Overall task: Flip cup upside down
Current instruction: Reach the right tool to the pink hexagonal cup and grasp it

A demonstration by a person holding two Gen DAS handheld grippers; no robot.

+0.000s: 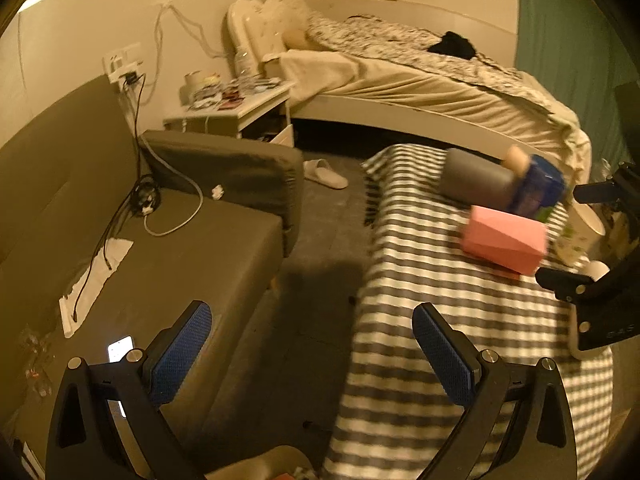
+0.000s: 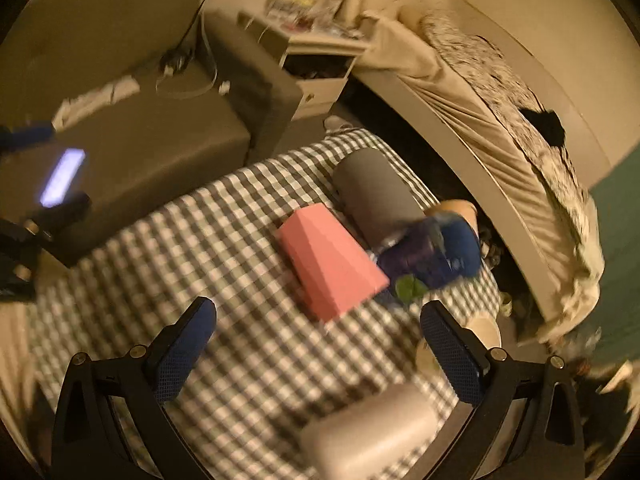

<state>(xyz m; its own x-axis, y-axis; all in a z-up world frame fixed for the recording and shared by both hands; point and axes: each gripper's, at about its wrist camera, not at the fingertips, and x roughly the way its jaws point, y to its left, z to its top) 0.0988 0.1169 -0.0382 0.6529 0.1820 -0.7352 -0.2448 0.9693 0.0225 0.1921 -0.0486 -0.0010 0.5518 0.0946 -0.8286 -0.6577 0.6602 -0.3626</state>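
Observation:
A pink faceted cup [image 2: 332,260] lies on its side on the checked tablecloth [image 2: 180,280]; it also shows in the left wrist view [image 1: 506,240]. My right gripper [image 2: 320,344] is open and empty, just short of the cup's near end. My left gripper [image 1: 312,352] is open and empty, hovering over the gap between the sofa and the table's left edge, well left of the cup. The right gripper also shows at the right edge of the left wrist view [image 1: 592,240].
A grey cylinder [image 2: 376,196] and a blue packet [image 2: 436,252] lie just beyond the cup. A pale rounded object [image 2: 372,432] sits at the table's near edge, a white cup-like item [image 2: 486,330] at the right. A sofa [image 1: 140,264] with a lit phone [image 1: 119,348] stands left; a bed [image 1: 420,84] behind.

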